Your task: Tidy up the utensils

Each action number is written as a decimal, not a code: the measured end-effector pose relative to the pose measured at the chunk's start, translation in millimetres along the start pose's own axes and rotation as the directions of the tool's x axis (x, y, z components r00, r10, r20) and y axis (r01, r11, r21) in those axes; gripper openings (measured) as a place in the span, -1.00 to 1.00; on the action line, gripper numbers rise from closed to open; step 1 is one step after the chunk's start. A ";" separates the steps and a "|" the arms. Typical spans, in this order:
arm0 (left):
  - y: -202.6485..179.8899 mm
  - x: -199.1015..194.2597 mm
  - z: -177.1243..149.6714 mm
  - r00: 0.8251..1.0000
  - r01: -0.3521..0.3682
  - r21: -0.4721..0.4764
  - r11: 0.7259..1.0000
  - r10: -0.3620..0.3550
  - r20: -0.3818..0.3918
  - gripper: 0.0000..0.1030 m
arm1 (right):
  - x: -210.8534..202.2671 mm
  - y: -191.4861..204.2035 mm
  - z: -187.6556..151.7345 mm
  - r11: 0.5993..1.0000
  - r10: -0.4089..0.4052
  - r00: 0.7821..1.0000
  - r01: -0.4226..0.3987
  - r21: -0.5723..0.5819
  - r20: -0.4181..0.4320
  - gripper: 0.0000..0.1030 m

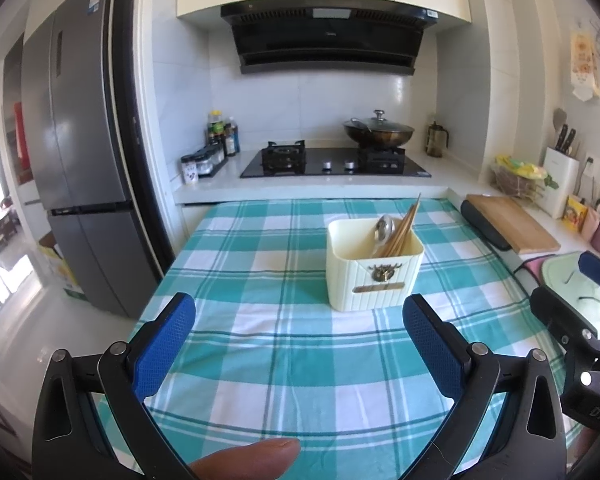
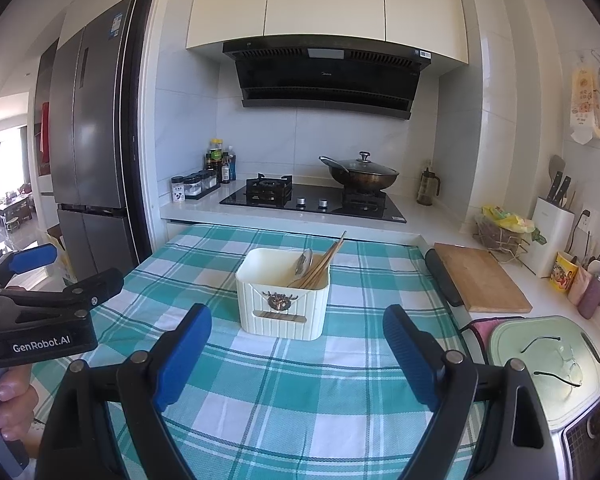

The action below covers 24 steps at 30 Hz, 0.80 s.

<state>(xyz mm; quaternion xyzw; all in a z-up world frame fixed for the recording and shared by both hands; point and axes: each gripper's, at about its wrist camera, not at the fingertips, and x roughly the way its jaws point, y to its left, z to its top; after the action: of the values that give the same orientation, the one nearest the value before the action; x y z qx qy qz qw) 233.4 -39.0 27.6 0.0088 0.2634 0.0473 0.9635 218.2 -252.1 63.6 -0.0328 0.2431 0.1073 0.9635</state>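
Note:
A cream ribbed utensil box (image 1: 374, 276) stands on the teal checked cloth (image 1: 260, 352), also in the right wrist view (image 2: 282, 300). Wooden chopsticks (image 1: 402, 232) and a metal spoon (image 1: 384, 226) lean inside it; they show in the right wrist view too, chopsticks (image 2: 322, 266), spoon (image 2: 304, 262). My left gripper (image 1: 300, 320) is open and empty, held above the cloth in front of the box. My right gripper (image 2: 298, 332) is open and empty, close in front of the box. Each gripper shows at the edge of the other's view, the right one (image 1: 580, 304), the left one (image 2: 40, 280).
A gas hob (image 2: 312, 200) with a lidded wok (image 2: 360, 174) lies behind the table. A wooden cutting board (image 2: 480, 276), a green lid with glasses (image 2: 548, 364), a knife block (image 2: 550, 228) and cups stand at the right. A fridge (image 1: 80, 160) is at the left.

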 end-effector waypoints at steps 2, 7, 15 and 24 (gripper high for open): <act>0.2 0.0 0.1 1.000 0.000 0.000 1.000 0.000 0.000 0.99 | -0.5 0.3 -0.1 1.000 0.001 1.000 -0.001 -0.001 0.002 0.74; -0.6 -0.2 -0.2 1.000 0.000 0.000 1.000 0.000 0.000 0.99 | -0.6 0.6 -0.1 1.000 0.001 1.000 -0.001 0.000 -0.003 0.73; -1.1 -0.2 -0.1 1.000 -0.001 0.000 1.000 0.001 0.000 0.99 | -0.9 0.1 -0.2 1.000 0.002 1.000 -0.002 0.002 -0.003 0.74; -1.6 -0.4 -0.1 1.000 -0.001 -0.001 1.000 0.001 -0.001 0.99 | -1.2 -1.9 -0.7 1.000 0.003 1.000 -0.003 0.002 -0.005 0.74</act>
<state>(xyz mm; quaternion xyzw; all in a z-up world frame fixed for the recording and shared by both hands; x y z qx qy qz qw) 233.2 -40.6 27.6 0.0083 0.2637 0.0479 0.9634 217.3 -254.3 63.6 -0.0317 0.2455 0.1082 0.9628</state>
